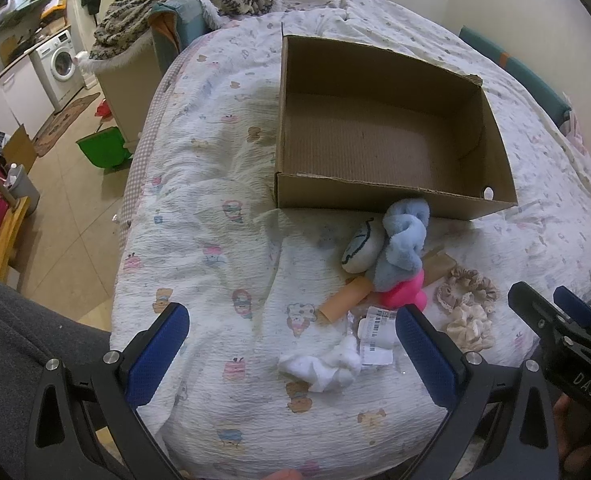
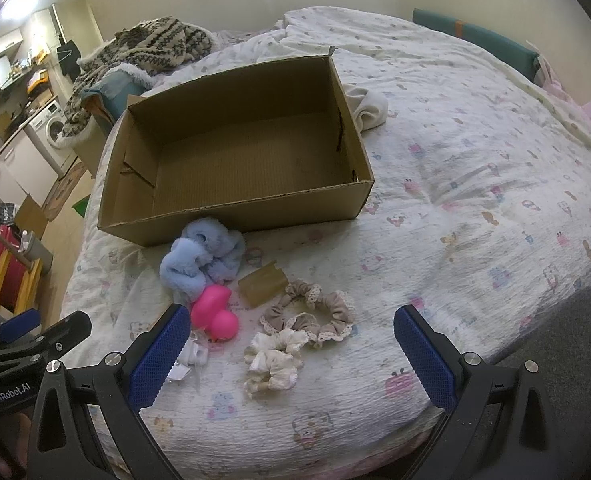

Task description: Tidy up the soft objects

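An empty cardboard box (image 1: 391, 200) (image 2: 231, 216) sits on the bed. In front of it lie a fluffy blue toy (image 1: 403, 244) (image 2: 203, 256), a pink rubber duck (image 1: 405, 298) (image 2: 215, 312), a white round plush (image 1: 361, 250), a white fluffy scrunchie (image 1: 323, 364), a beige lace scrunchie (image 1: 469, 286) (image 2: 315, 312) and a cream scrunchie (image 1: 469, 328) (image 2: 273, 356). My left gripper (image 1: 291, 344) is open and empty above the near bed edge. My right gripper (image 2: 291, 344) is open and empty just before the scrunchies.
A cardboard tube (image 1: 345, 300), a brown wrapper (image 2: 263, 286) and a labelled plastic packet (image 1: 375, 332) lie among the soft things. A patterned blanket (image 1: 183, 4) is heaped at the bed's far left. The floor and a green bin (image 1: 103, 152) lie left of the bed.
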The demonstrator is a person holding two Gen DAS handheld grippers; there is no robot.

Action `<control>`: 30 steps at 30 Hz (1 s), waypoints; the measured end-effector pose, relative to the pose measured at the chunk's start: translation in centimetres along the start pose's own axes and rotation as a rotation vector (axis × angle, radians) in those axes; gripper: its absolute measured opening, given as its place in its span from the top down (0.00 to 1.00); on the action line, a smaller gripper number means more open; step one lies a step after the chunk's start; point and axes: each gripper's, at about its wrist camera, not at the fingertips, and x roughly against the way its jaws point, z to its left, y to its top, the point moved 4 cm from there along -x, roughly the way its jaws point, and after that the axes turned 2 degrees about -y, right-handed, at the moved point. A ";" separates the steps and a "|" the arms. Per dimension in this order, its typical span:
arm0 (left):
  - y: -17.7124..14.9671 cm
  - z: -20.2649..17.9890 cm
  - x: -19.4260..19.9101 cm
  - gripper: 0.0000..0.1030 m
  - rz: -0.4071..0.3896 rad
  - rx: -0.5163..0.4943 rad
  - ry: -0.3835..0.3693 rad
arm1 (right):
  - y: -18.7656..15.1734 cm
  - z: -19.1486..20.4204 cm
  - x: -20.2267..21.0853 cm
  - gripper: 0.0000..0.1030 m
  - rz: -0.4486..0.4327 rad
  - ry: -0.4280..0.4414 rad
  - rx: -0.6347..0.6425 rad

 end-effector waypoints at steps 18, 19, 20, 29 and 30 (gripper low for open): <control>-0.1 -0.1 -0.1 0.00 0.001 0.003 0.001 | 0.0 -0.1 -0.2 0.00 0.003 -0.002 -0.006; -0.1 -0.1 -0.1 0.00 0.000 0.002 0.001 | 0.1 -0.1 -0.3 0.00 0.003 -0.003 -0.006; -0.1 -0.1 -0.1 0.00 0.000 0.003 0.002 | 0.1 -0.1 -0.2 0.00 0.004 -0.002 -0.006; -0.1 -0.1 -0.2 0.00 -0.002 0.003 0.010 | 0.1 -0.1 -0.2 0.00 0.005 -0.002 -0.006; -0.1 -0.1 -0.2 0.00 -0.001 0.002 0.011 | 0.0 -0.1 -0.2 0.00 0.004 -0.002 -0.006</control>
